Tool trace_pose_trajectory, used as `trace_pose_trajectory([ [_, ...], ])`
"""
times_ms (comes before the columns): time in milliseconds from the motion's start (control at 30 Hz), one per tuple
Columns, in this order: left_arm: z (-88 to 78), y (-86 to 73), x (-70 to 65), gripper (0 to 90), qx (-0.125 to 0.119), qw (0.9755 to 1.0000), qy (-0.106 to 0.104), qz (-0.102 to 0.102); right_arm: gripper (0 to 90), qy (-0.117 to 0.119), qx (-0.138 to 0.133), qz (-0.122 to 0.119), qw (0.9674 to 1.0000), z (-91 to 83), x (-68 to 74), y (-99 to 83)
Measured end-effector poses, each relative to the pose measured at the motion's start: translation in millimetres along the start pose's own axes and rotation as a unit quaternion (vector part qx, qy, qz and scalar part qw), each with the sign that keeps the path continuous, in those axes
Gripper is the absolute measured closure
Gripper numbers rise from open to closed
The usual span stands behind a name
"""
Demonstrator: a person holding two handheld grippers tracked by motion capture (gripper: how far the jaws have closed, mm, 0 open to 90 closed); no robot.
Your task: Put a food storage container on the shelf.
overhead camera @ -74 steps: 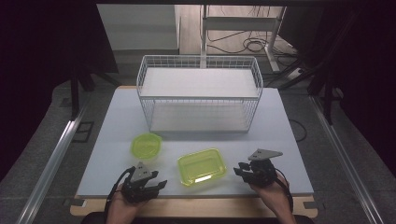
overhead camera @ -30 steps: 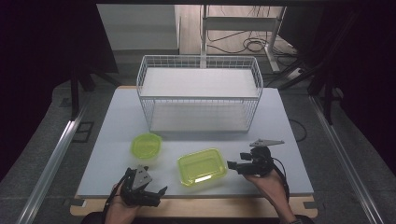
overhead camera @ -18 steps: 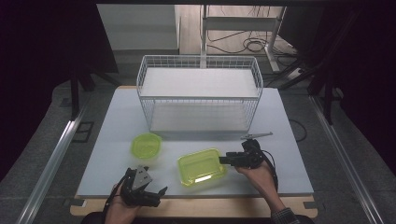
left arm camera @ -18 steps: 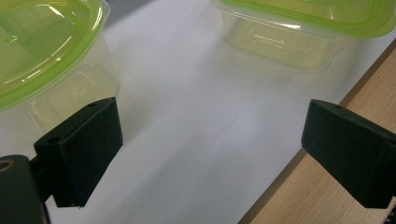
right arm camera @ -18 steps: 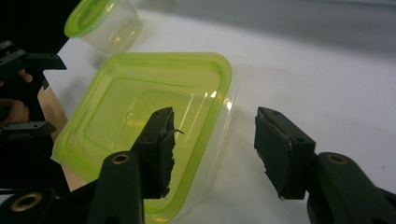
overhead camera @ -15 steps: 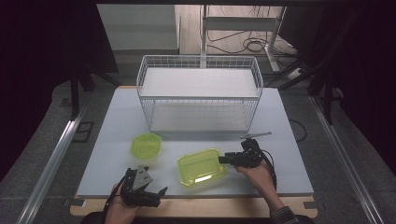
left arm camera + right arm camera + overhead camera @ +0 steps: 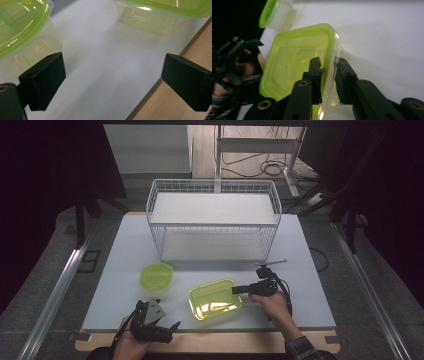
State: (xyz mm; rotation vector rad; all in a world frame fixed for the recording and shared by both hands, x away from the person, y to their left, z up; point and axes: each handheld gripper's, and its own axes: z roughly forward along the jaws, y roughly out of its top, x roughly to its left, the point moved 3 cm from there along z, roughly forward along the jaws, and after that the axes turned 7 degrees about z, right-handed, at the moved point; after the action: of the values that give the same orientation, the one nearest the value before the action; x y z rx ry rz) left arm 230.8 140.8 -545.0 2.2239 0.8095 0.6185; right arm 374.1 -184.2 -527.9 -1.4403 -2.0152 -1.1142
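Observation:
A rectangular clear container with a green lid (image 7: pixel 215 300) (image 7: pixel 294 62) lies near the table's front edge. My right gripper (image 7: pixel 235 290) (image 7: pixel 327 62) reaches it from the right. Its jaws have just been closing and now pinch the container's right rim, one on the lid and one on the outer wall. A round green-lidded container (image 7: pixel 156 275) (image 7: pixel 278 12) (image 7: pixel 20 32) stands to the left. My left gripper (image 7: pixel 165 327) (image 7: pixel 112 72) rests at the front edge, open, with bare table between its jaws. The rectangular container (image 7: pixel 160 15) lies ahead of it.
A white wire basket (image 7: pixel 215 220) stands at the back middle of the white table (image 7: pixel 125 255). A wooden strip (image 7: pixel 162 105) runs along the table's front edge. In the right gripper view, the left hand and its gripper (image 7: pixel 234 57) lie beyond the container.
My right gripper has moved left to the rectangular container, and its jaws have narrowed onto the right rim. The left gripper and both containers have stayed put.

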Motion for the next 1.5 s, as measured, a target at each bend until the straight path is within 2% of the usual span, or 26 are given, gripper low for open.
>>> trace_pose_trajectory([
  [100, -0.6, -0.2, 0.8, 5.3, -0.001, 1.0, 0.0, -0.004, 79.3, 0.005, 0.003, 0.004, 1.0, -1.3, 2.7, 0.2],
  [233, -1.7, 0.0, 1.8, 5.2, -0.006, 1.0, 0.002, -0.006, 79.8, -0.003, -0.005, -0.012, 0.9999, -5.6, 9.0, 1.3],
  [667, -3.4, -0.2, 6.1, 2.3, -0.021, 0.9994, 0.002, -0.027, 79.9, 0.029, -0.048, -0.002, 0.9984, -31.6, 21.6, 12.5],
  [1200, 3.7, -1.2, 1.9, 2.2, 0.006, 0.9998, -0.01, -0.014, 79.9, 0.052, -0.082, 0.0, 0.9953, -57.0, 41.0, 31.5],
  [1500, 6.0, -1.0, 0.1, 2.2, 0.015, 0.9998, -0.014, -0.006, 79.9, 0.054, -0.093, -0.004, 0.9942, -67.4, 53.9, 44.5],
])
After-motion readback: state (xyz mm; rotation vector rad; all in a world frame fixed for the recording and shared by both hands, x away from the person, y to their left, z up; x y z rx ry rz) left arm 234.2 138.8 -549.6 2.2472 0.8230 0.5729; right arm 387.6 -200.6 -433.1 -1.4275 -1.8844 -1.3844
